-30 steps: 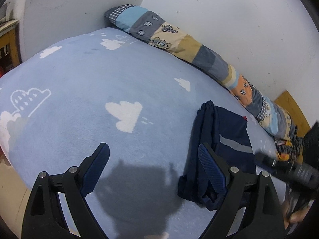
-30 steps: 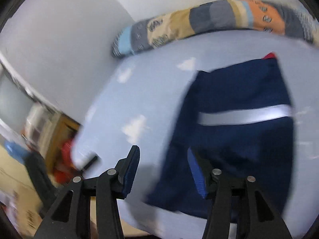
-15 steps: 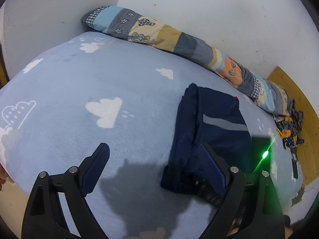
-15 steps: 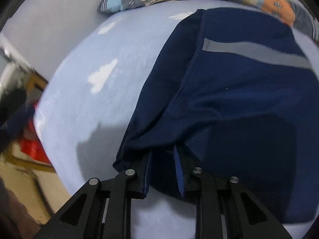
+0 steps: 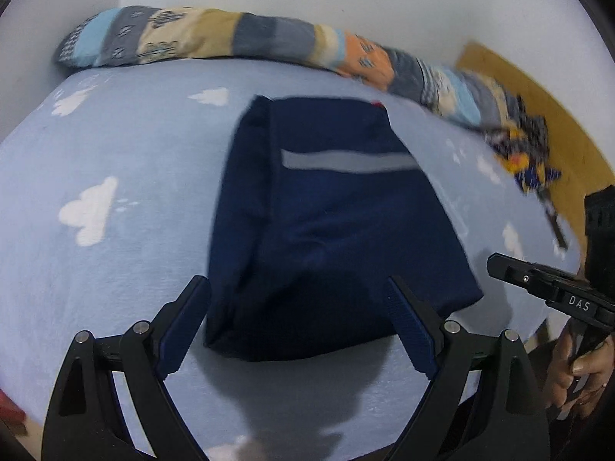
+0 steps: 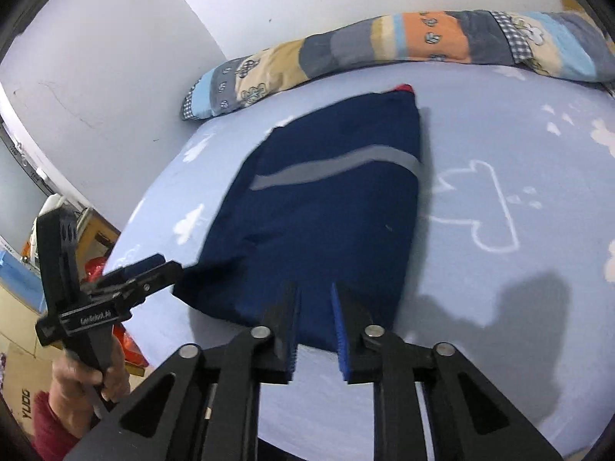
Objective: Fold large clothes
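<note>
A folded navy garment [image 5: 326, 230] with a grey stripe lies on the light blue cloud-print bedspread [image 5: 96, 153]. It also shows in the right wrist view [image 6: 330, 207]. My left gripper [image 5: 298, 330] is open, its fingers wide apart over the garment's near edge. My right gripper [image 6: 315, 326] has its jaws a narrow gap apart at the garment's near edge, with nothing between the pads. The right gripper also shows at the right edge of the left wrist view [image 5: 546, 288]. The left gripper shows at the left of the right wrist view [image 6: 142, 276].
A long patchwork bolster [image 5: 250, 38] lies along the white wall at the back of the bed. A wooden board [image 5: 538, 107] and patterned cloth [image 5: 526, 150] sit at the bed's right end. Boxes and red items [image 6: 115, 330] stand on the floor at the left.
My left gripper has swung right and now faces the garment. My right gripper has pulled back from the garment's edge, its jaws slightly wider than half a second ago.
</note>
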`<state>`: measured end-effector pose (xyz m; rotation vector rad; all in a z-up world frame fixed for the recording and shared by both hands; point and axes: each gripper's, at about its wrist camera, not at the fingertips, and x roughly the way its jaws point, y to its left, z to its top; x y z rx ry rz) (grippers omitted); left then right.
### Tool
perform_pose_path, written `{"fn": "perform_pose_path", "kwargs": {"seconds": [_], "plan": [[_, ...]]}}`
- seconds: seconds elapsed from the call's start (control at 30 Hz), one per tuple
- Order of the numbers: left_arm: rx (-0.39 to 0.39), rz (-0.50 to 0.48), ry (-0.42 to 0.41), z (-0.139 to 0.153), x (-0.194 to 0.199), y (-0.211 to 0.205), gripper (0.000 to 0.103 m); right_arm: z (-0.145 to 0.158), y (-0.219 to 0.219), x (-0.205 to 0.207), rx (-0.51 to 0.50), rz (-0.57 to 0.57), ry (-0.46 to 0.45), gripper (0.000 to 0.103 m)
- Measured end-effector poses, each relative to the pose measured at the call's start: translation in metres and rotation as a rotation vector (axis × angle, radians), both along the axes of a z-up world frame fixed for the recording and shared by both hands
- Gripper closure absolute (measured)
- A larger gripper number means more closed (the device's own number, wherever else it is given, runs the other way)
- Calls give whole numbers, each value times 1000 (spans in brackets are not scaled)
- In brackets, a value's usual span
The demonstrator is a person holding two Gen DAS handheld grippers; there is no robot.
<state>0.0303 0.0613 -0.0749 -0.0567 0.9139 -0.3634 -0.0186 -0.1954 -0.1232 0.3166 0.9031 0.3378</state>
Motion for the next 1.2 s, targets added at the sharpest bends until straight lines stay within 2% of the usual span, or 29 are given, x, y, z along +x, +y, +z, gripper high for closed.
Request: {"fn": "perform_pose_path", "kwargs": {"seconds": [0.07,0.13,0.2,0.23,0.27,0.33,0.37,0.43,0.57,0.67,0.7,0.73,0.8,0.9,1.0,1.07,1.17,1.2], "plan": [[47,-9,2,-7,2,-9,12,-13,7,3,4,14,8,90],[102,12,19,-19,8,-12,11,-27,18,11,-52,28,14,89],[186,57,101,-41,20,-8,11,-55,21,23,-72,58,103,88],[200,70,152,-52,24,-4,11,-63,16,27,-19,62,122,89],[166,83,188,-58,29,1,11,-65,11,31,22,60,146,90],[89,114,198,-51,33,11,11,-53,4,37,51,61,194,93],[82,123,165,-43,31,13,11,-44,2,38,65,76,199,91],[55,109,91,-26,26,13,11,-17,-8,38,107,93,145,86],[16,67,-44,1,23,-5,11,30,-25,74,67,30,46,85],[15,54,-73,4,28,-21,11,47,-27,125,-2,-30,25,82],[13,51,-69,3,32,-25,11,50,-26,142,-22,-55,27,77],[16,51,-63,1,36,-29,11,48,-25,158,-35,-73,32,72],[16,62,-39,-5,46,-33,11,42,-21,191,-42,-90,50,71],[18,107,11,-13,61,-33,11,18,-8,234,-113,-107,110,71],[52,189,126,-34,82,-26,11,-17,-1,256,-176,-122,211,70],[44,202,184,-45,90,-23,11,-34,-2,262,-173,-116,247,69],[73,187,149,-39,92,-27,11,-29,-3,259,-167,-103,251,69],[60,183,121,-34,91,-26,11,-19,-2,252,-157,-80,235,67]]}}
